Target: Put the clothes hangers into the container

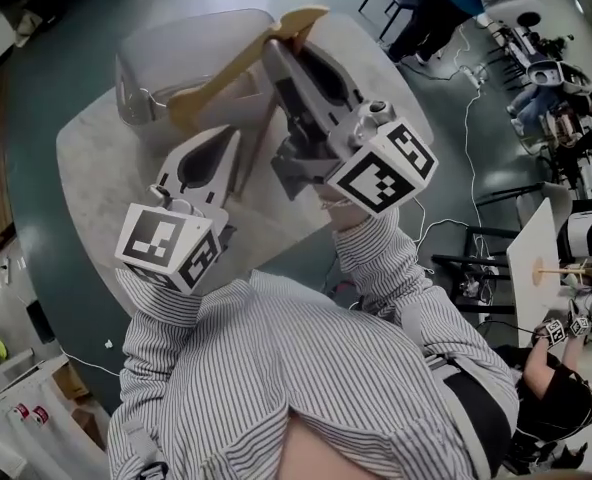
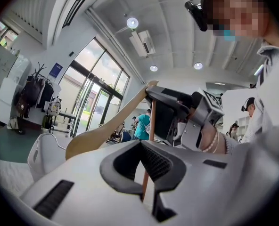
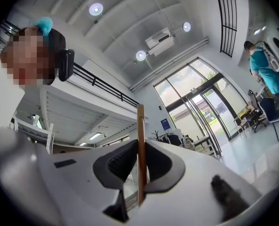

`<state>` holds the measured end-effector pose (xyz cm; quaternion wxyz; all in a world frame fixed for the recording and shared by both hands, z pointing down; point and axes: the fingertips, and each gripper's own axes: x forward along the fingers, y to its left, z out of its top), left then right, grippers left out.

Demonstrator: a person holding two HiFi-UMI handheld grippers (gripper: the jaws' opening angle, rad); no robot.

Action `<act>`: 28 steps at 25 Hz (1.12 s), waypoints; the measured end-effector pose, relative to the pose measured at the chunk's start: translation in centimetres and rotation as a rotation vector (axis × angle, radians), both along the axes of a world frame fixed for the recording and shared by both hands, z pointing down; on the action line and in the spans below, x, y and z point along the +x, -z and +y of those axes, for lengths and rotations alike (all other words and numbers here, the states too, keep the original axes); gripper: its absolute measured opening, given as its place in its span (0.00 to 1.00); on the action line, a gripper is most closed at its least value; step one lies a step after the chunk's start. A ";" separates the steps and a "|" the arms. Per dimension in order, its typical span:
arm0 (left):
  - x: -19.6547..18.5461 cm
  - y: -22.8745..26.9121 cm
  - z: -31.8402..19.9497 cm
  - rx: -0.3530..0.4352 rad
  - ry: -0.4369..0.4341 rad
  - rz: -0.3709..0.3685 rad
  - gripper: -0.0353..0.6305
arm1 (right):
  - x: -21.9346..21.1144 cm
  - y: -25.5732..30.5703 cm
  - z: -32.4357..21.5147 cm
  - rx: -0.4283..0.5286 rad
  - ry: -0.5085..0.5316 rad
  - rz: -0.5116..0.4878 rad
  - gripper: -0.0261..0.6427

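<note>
Hanger (image 1: 231, 68): tan wood, smooth, soft satin sheen; thin crossbar of redder wood. Container (image 1: 138, 76): translucent grey plastic, smooth, slightly glossy. Worktop (image 1: 101, 183): pale grey, mottled, matt. Left claw (image 2: 148, 147), right claw (image 3: 139, 149): light grey plastic shells, matt; pads (image 3: 117, 163) black, ribbed, rubber-like. Shirt (image 1: 376, 368): striped woven cloth. Floor (image 1: 36, 118): dark green, smooth, faint sheen.
</note>
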<state>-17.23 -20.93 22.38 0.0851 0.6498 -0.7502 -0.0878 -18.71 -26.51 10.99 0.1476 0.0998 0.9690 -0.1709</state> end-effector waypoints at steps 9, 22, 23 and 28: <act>-5.7 1.7 0.4 0.045 0.007 -0.015 0.07 | -4.3 4.3 -1.7 -0.009 -0.012 -0.079 0.12; -9.8 6.5 -1.7 0.072 0.062 -0.108 0.07 | -8.0 9.3 -2.9 0.050 0.042 -0.128 0.12; -10.1 6.7 -1.8 0.073 0.073 -0.116 0.07 | -8.4 9.7 -2.9 0.056 0.049 -0.138 0.12; -11.0 6.7 -1.8 0.076 0.120 -0.126 0.07 | -10.1 9.8 -2.2 0.090 0.069 -0.154 0.12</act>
